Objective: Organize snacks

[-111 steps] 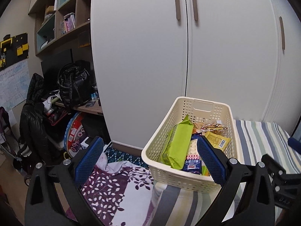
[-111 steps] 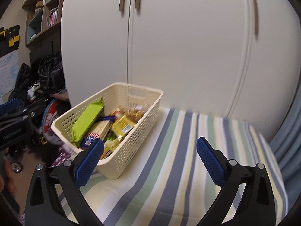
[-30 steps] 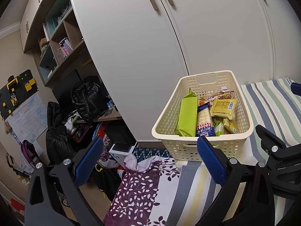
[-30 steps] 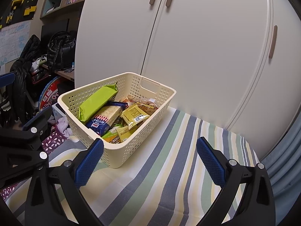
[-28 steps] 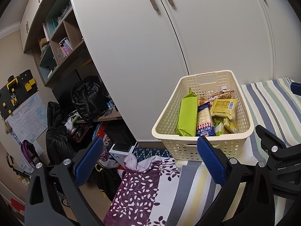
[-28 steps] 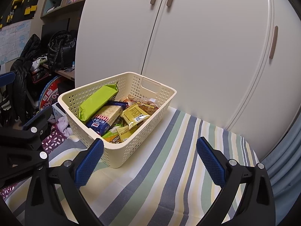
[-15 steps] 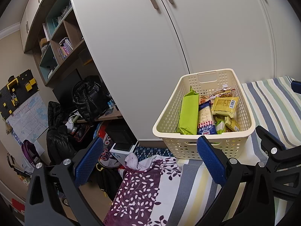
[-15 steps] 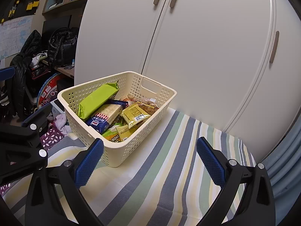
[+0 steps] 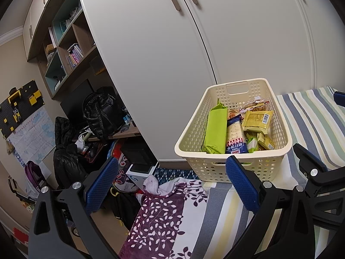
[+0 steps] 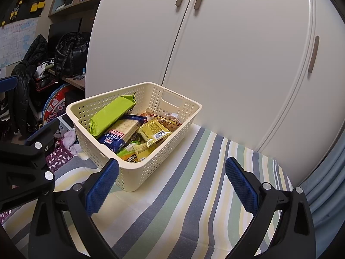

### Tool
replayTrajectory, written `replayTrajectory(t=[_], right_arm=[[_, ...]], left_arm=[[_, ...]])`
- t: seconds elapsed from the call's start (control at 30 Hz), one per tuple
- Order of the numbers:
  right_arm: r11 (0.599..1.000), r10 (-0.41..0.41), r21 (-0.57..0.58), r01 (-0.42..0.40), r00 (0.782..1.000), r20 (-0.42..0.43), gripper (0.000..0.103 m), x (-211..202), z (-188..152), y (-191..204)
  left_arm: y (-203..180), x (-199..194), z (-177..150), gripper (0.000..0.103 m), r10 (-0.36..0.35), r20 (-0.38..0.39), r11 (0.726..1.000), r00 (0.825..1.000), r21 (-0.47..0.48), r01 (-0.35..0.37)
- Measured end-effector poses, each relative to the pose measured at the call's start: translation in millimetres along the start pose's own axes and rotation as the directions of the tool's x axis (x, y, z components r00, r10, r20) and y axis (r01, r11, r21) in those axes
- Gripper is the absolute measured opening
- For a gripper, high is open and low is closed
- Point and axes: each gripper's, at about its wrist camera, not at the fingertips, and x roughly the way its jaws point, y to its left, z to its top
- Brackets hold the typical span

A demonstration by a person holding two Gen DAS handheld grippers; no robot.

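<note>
Both grippers [image 9: 172,185] [image 10: 172,185] empty (snacks [image 10: 129,127] basketed [image 10: 151,168]).

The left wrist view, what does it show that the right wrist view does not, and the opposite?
Only the left wrist view shows the open shelves inside, the purple leaf-print blanket spread wide, and the open left claw. Only the right wrist view shows the far end of the striped bedcover with the blue-grey fabric beside it, and the open right claw. Both show the cream basket of snacks, the green packet, the white wardrobe and the black backpack.
</note>
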Motion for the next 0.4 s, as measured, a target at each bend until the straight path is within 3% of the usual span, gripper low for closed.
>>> replayTrajectory(t=[0.4], right_arm=[[1.0,-0.011,0.002,0.011,1.0,-0.018,0.098,0.3,0.0,-3.9]], left_arm=[[-1.4,0.6,-0.2,0.101,-0.001,0.001,1.0,1.0,0.002,0.001]])
